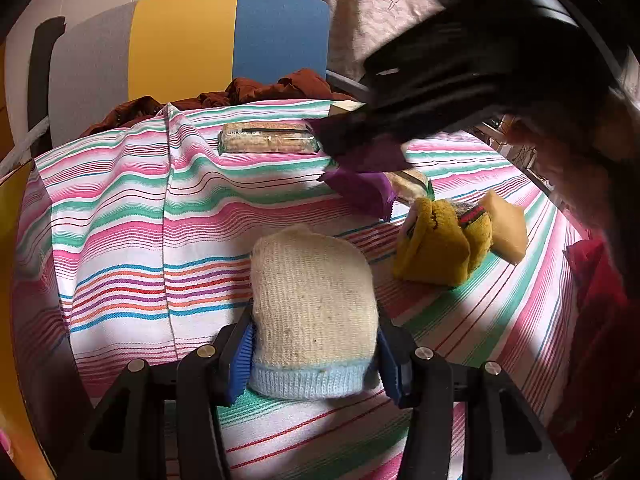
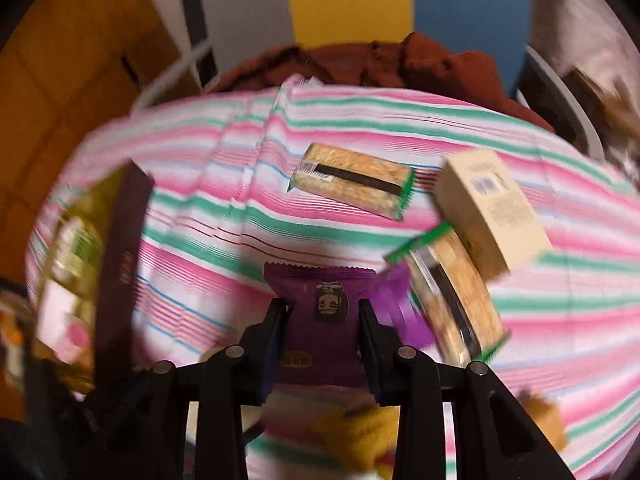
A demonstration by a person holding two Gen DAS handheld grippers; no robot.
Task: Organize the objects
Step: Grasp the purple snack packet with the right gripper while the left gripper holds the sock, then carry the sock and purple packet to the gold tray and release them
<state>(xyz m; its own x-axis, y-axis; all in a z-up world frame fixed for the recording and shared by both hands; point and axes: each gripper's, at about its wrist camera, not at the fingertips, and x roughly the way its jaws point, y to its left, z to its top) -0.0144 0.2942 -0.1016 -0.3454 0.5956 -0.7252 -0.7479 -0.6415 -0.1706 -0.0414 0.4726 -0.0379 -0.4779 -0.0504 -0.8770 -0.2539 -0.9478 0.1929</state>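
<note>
My left gripper is shut on a rolled cream knitted sock with a pale blue cuff, just above the striped cloth. My right gripper is shut on a purple snack packet, held above the cloth. From the left wrist view the right gripper shows as a black blur at the upper right with that purple packet. A second purple packet lies under it. A yellow sock bundle sits to the right. One cereal bar lies farther back, and another cereal bar lies beside a cream box.
A striped pink, green and white cloth covers the table. A dark open box with blurred contents stands at the left. Behind the table are a chair with grey, yellow and blue panels and a rumpled brown cloth. Something red lies at the right edge.
</note>
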